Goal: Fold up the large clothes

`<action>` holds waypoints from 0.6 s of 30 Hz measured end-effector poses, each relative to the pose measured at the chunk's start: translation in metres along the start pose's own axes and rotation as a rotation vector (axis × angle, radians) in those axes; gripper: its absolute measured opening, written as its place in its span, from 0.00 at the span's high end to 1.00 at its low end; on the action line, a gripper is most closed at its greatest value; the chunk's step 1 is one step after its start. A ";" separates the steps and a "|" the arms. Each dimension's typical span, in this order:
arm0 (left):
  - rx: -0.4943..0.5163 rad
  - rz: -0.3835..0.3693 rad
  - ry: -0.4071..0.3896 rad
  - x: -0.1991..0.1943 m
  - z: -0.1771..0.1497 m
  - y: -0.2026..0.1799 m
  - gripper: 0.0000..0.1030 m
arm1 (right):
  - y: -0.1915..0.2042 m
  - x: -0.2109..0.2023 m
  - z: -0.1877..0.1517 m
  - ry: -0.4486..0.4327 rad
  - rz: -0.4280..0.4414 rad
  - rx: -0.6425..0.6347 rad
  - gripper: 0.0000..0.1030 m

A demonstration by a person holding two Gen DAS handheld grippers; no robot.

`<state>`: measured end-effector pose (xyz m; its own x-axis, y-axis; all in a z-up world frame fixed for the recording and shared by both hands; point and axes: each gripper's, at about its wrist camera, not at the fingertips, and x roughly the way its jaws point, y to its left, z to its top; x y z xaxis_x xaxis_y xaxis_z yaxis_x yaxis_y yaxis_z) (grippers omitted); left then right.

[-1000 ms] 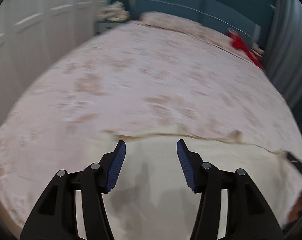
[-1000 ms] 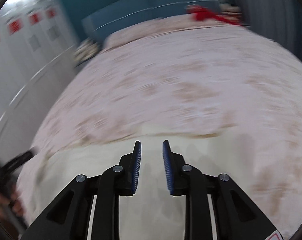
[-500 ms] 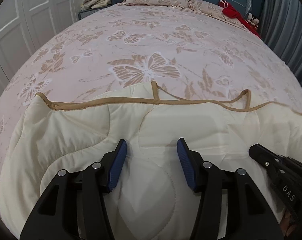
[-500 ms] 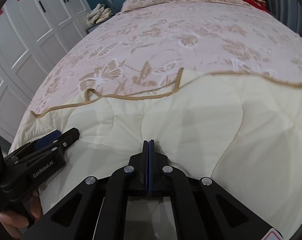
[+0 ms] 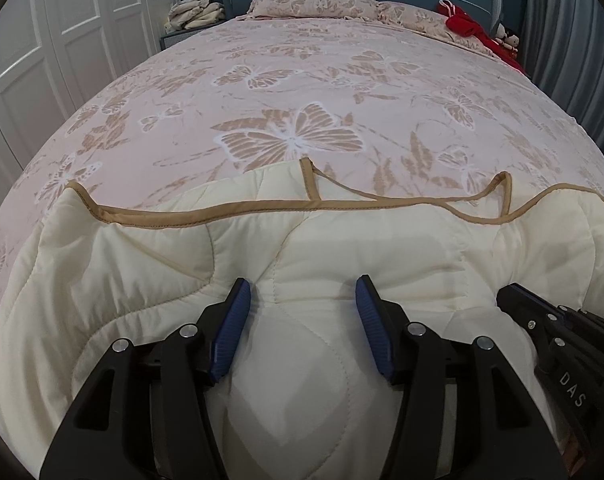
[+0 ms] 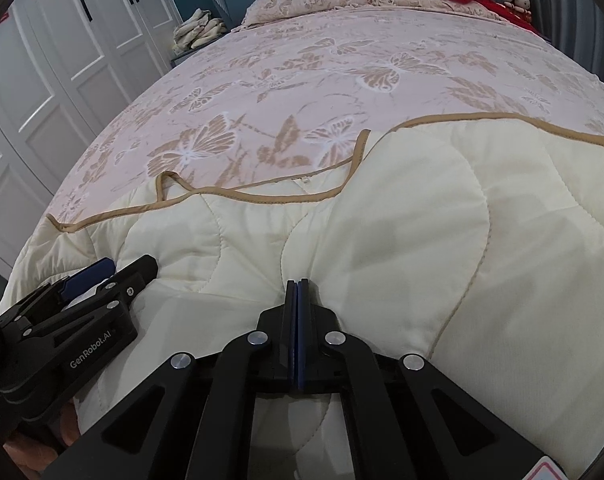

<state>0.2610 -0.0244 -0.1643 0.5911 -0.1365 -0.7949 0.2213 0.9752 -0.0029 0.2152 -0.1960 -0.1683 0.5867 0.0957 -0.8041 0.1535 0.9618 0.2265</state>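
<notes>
A cream quilted cover with tan piping (image 5: 341,248) lies across the near end of the bed; it also shows in the right wrist view (image 6: 441,220). My left gripper (image 5: 303,300) is open, its blue pads standing either side of a raised fold of the cover. My right gripper (image 6: 297,286) is shut on a pinch of the cover, the fabric puckering at its tip. The right gripper shows at the right edge of the left wrist view (image 5: 557,340). The left gripper shows at the left of the right wrist view (image 6: 102,276).
The bed carries a pink butterfly bedspread (image 5: 302,92) with pillows (image 5: 309,4) at a teal headboard. A red item (image 5: 469,28) lies at the far right. White wardrobe doors (image 5: 62,32) stand left, folded cloths (image 5: 196,8) on a nightstand, grey curtains (image 5: 569,32) right.
Both grippers came down from above the bed onto the cream cover. The right gripper shut on the fabric. In the last half second hardly anything has moved.
</notes>
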 end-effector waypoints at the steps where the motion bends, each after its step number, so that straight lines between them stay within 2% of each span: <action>1: 0.000 0.001 -0.002 0.000 -0.001 0.000 0.49 | 0.000 0.000 0.000 -0.001 0.000 0.000 1.00; 14: 0.006 0.013 -0.020 0.002 -0.001 -0.002 0.48 | 0.000 0.005 0.000 -0.013 0.001 -0.002 1.00; 18: -0.017 -0.036 0.006 -0.009 0.008 0.006 0.48 | -0.005 -0.005 0.009 0.002 0.027 0.031 1.00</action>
<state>0.2626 -0.0191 -0.1521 0.5783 -0.1702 -0.7979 0.2292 0.9725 -0.0413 0.2181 -0.2038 -0.1606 0.5893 0.1217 -0.7987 0.1625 0.9505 0.2647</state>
